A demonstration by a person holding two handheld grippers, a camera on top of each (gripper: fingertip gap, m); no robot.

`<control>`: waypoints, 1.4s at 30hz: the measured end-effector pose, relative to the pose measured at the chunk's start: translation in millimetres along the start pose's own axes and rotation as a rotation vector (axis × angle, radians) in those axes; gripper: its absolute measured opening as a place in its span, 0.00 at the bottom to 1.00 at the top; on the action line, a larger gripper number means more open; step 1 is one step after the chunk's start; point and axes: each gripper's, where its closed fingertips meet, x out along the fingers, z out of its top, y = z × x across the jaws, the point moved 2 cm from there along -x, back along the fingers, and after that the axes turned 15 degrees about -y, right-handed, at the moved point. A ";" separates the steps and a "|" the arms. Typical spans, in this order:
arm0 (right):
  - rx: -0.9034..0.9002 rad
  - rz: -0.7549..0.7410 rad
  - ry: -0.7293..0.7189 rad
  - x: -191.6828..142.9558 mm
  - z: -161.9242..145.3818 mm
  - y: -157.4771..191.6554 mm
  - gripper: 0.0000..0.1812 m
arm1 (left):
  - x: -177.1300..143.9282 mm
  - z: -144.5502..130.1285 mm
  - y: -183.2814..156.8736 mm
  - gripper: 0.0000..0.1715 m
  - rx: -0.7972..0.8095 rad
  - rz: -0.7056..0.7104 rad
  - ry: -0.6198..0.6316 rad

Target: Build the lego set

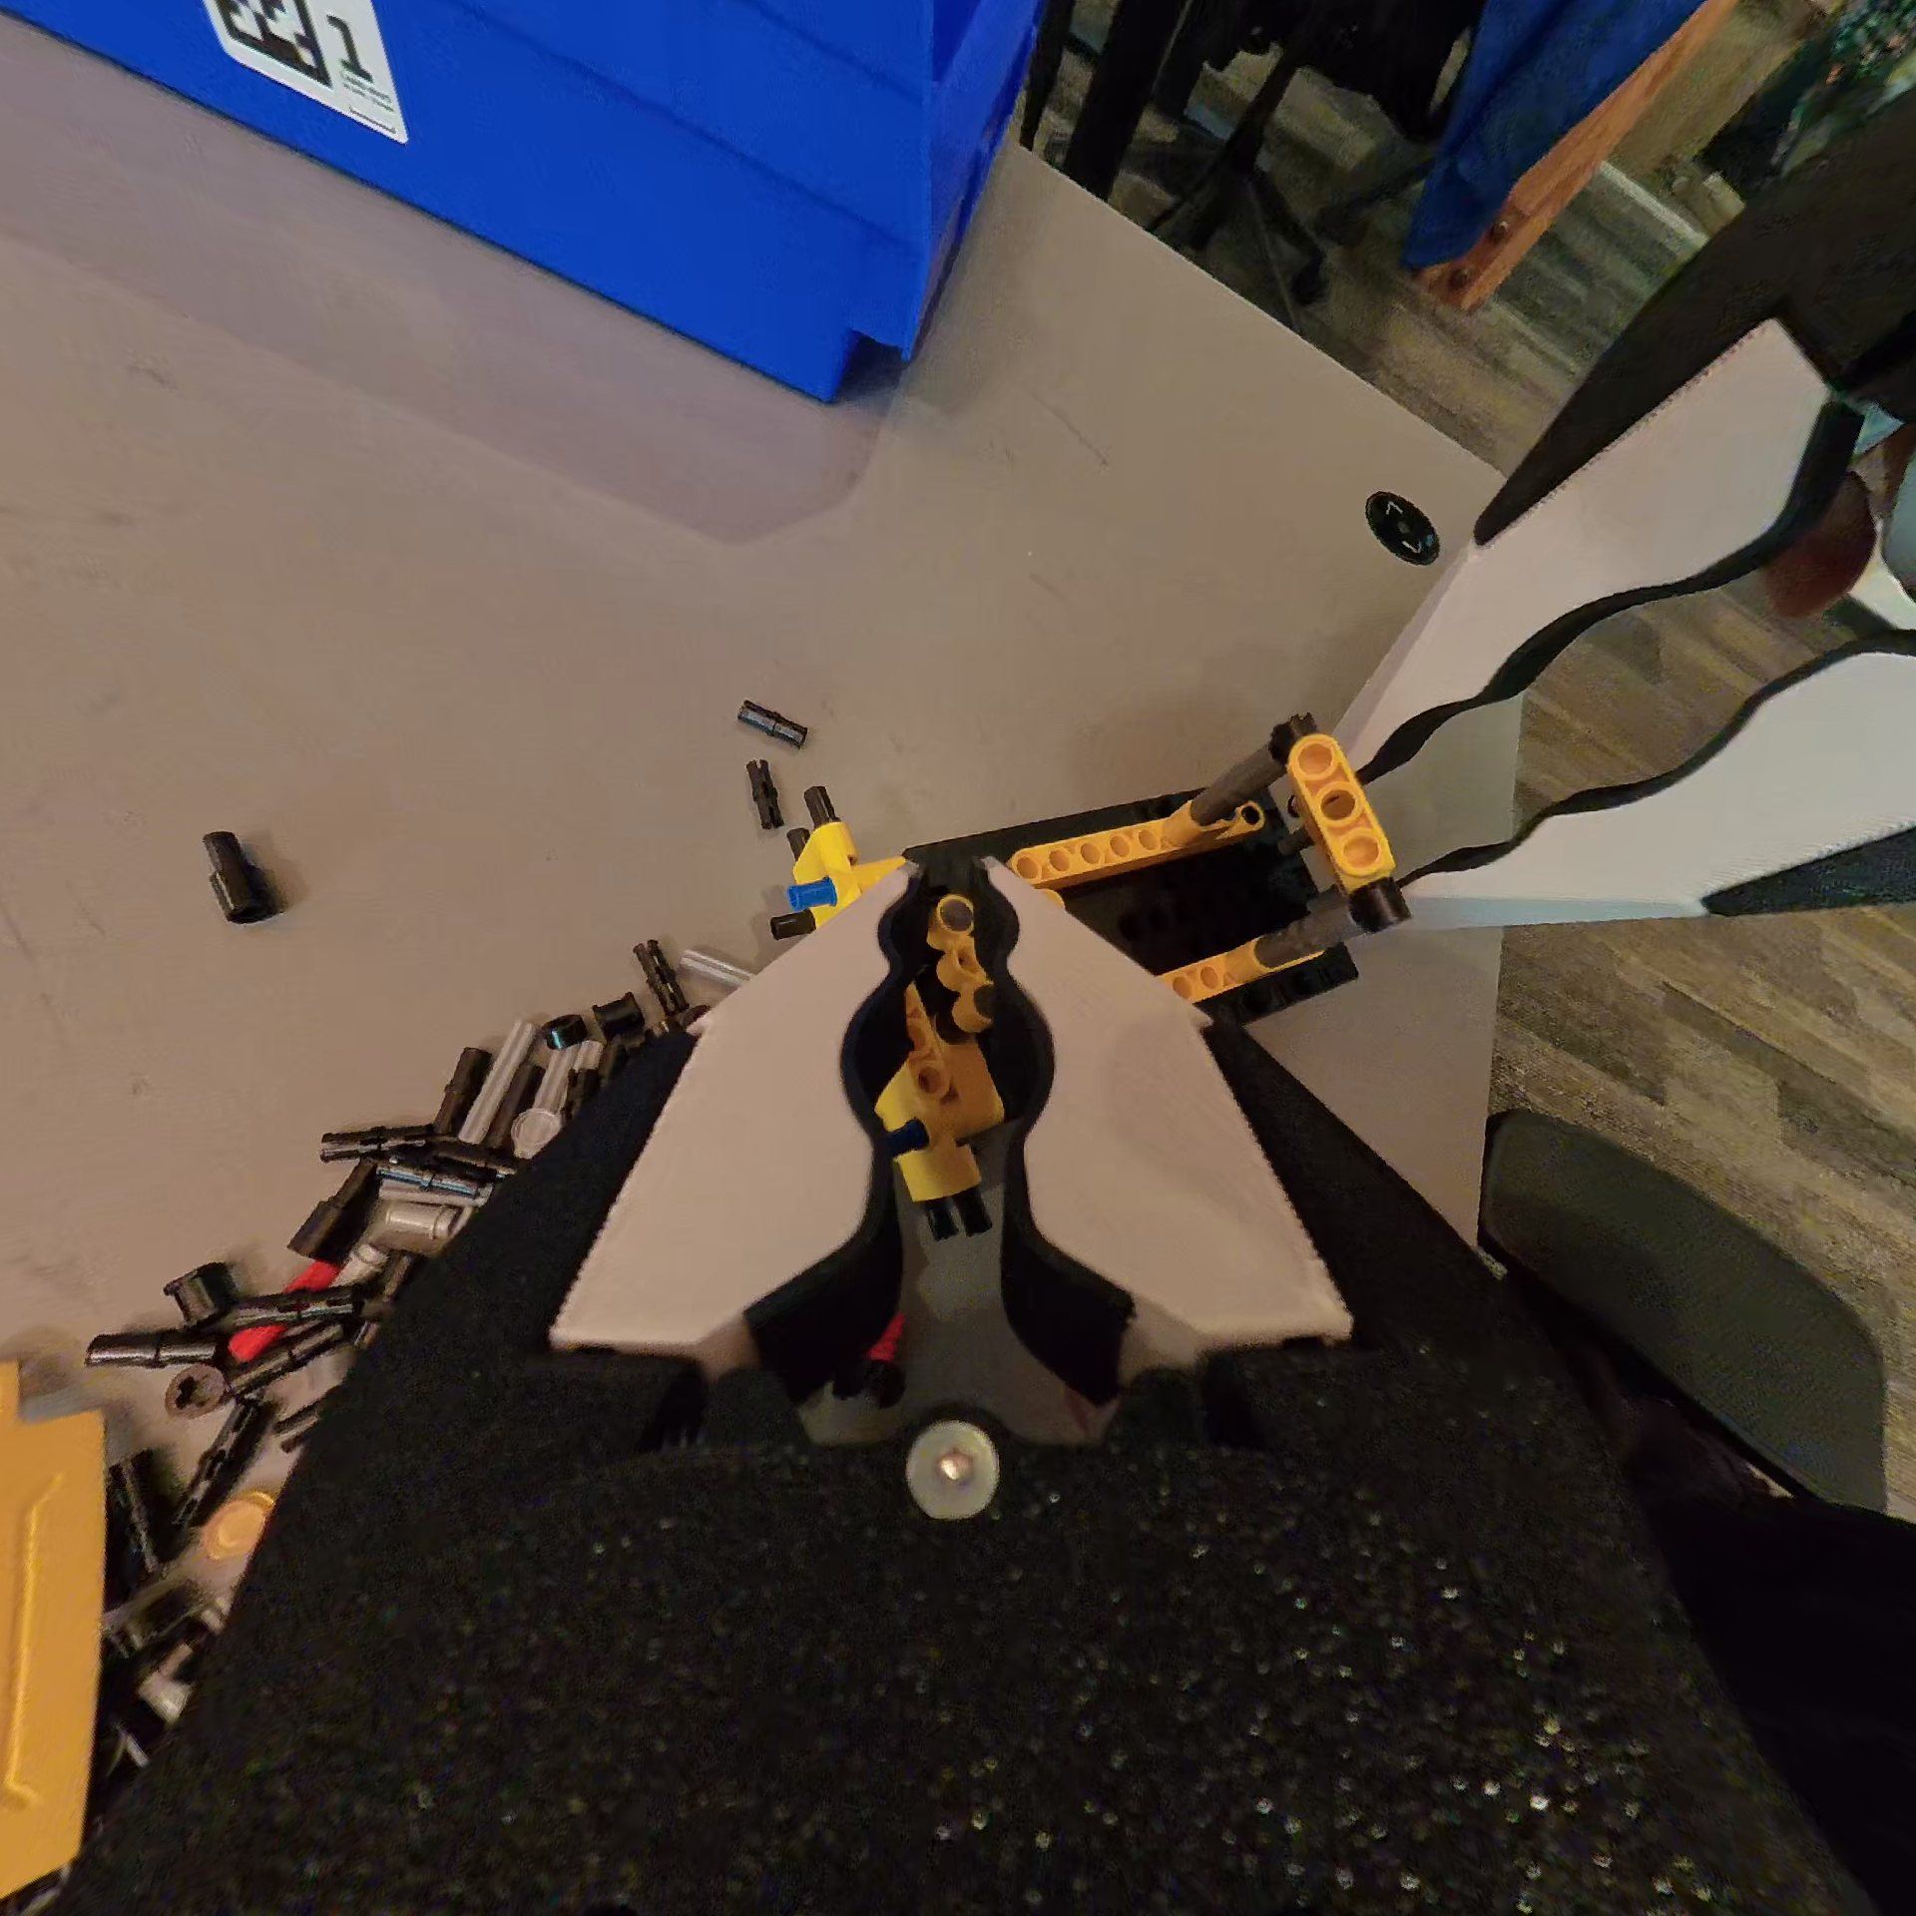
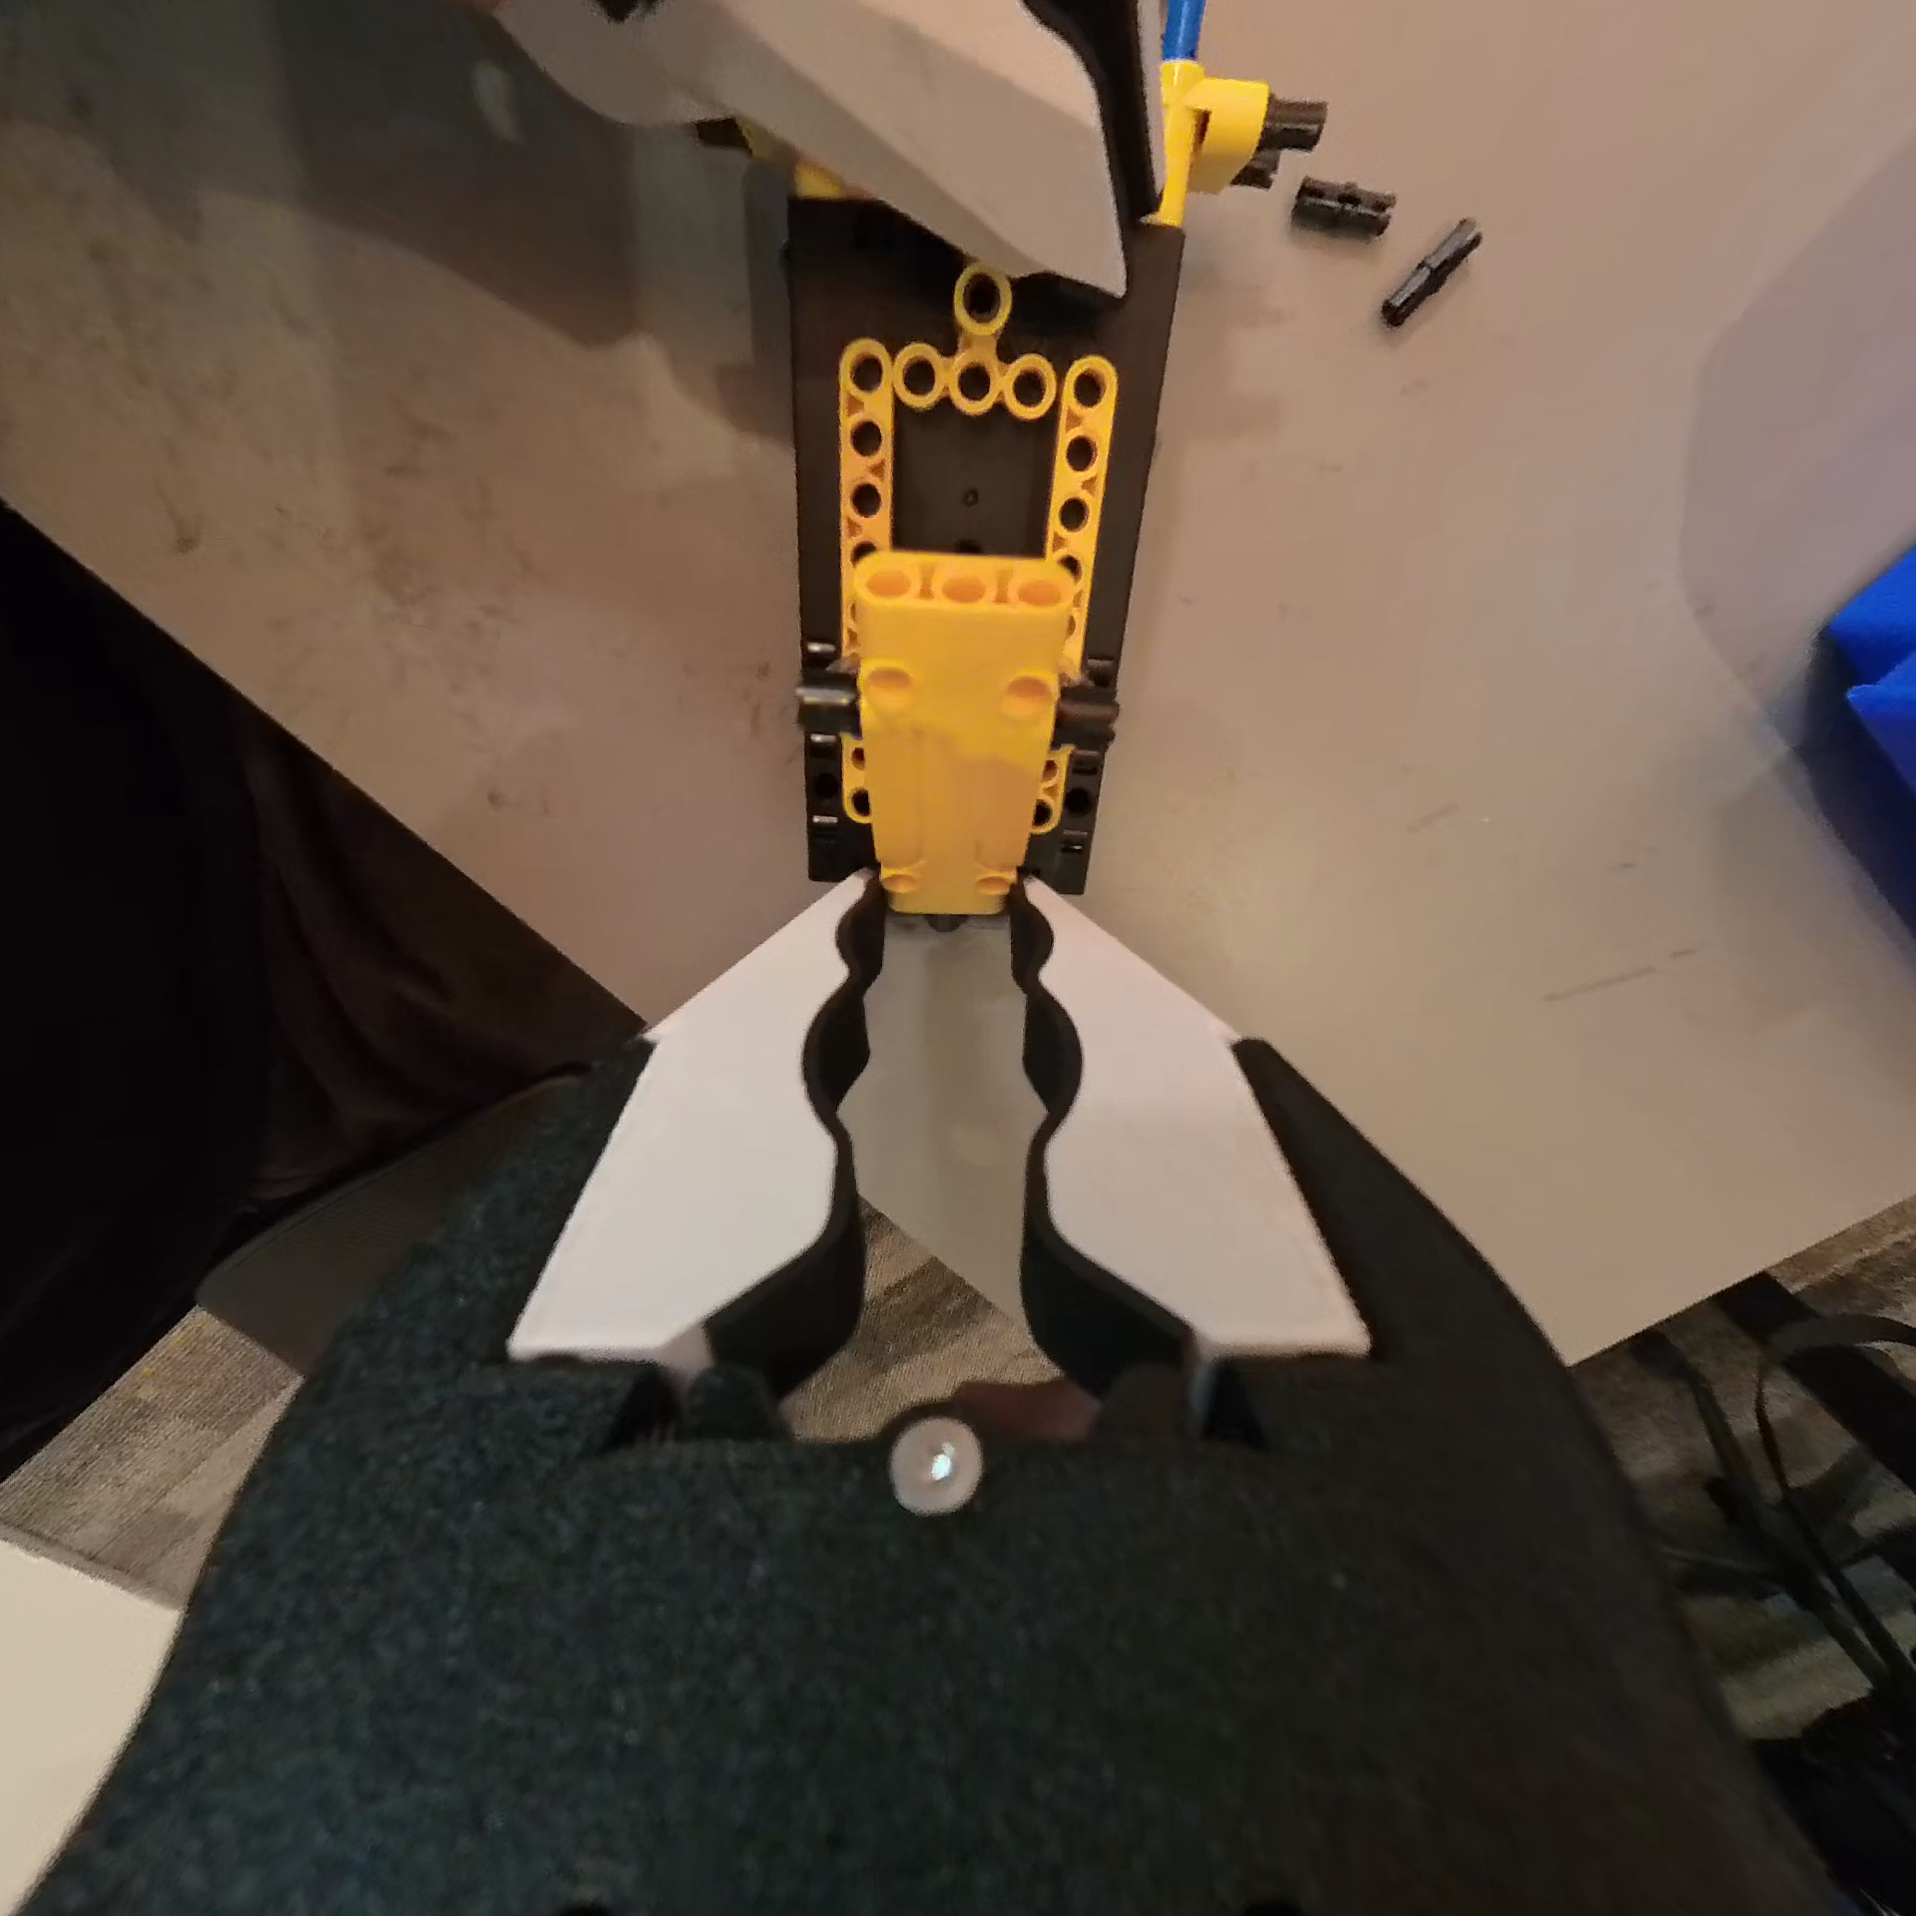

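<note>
A black base (image 1: pixel 1192 902) carrying yellow holed beams (image 1: pixel 1089 852) lies on the grey table near its right edge. My left gripper (image 1: pixel 949 871) is shut on a yellow assembly with black pins and a blue pin (image 1: pixel 938 1089), at the base's near end. My right gripper (image 1: pixel 1379 829) comes in from the right and is shut on a short yellow three-hole piece (image 1: pixel 1337 804) with dark axles, at the base's far end. In the right wrist view my right gripper (image 2: pixel 946 897) grips that yellow piece (image 2: pixel 959 726) over the black base (image 2: pixel 1135 415); a left gripper finger (image 2: pixel 912 114) covers the base's other end.
A blue bin (image 1: pixel 622 156) stands at the back and shows in the right wrist view (image 2: pixel 1877 705). A pile of black and grey pins (image 1: pixel 415 1172) lies at the left, with stray pins (image 1: pixel 772 723) and a black connector (image 1: pixel 238 876). A chair (image 1: pixel 1680 1296) stands off the table's edge. The grippers' ends are close to 9 cm from one another. The black connector (image 1: pixel 238 876) lies some 12 cm from my left tips, 20 cm from my right tips.
</note>
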 end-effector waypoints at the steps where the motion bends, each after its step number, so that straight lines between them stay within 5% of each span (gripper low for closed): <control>1: -0.011 -0.015 -0.010 -0.1 0.5 0.3 0.13 | -0.6 0.0 0.9 0.05 -0.002 0.000 -0.002; 7: -0.097 -0.088 -0.202 0.5 -1.3 1.6 0.16 | -1.4 0.8 2.2 0.05 0.038 0.017 -0.006; 12: 0.010 -0.011 -0.362 4.2 -8.5 7.7 0.27 | -1.1 1.1 1.9 0.04 0.049 0.024 -0.004; 18: 0.003 -0.033 -0.492 5.3 -8.3 4.1 0.20 | -0.4 1.4 1.8 0.04 0.059 0.025 -0.009; 28: 0.037 -0.032 -0.520 5.5 -10.0 2.5 0.14 | -1.4 4.7 0.1 0.06 0.002 0.005 -0.023; 33: 0.034 -0.054 -0.483 5.5 -9.1 2.3 0.14 | -18.2 41.4 -19.2 0.16 -0.265 -0.246 -0.238; 35: 0.025 -0.058 -0.486 5.7 -8.6 2.5 0.14 | -20.7 47.9 -25.6 0.27 -0.313 -0.305 -0.278; 42: 0.005 -0.068 -0.558 7.3 -5.0 4.6 0.14 | 5.1 19.7 -45.7 0.32 -0.265 -0.299 -0.141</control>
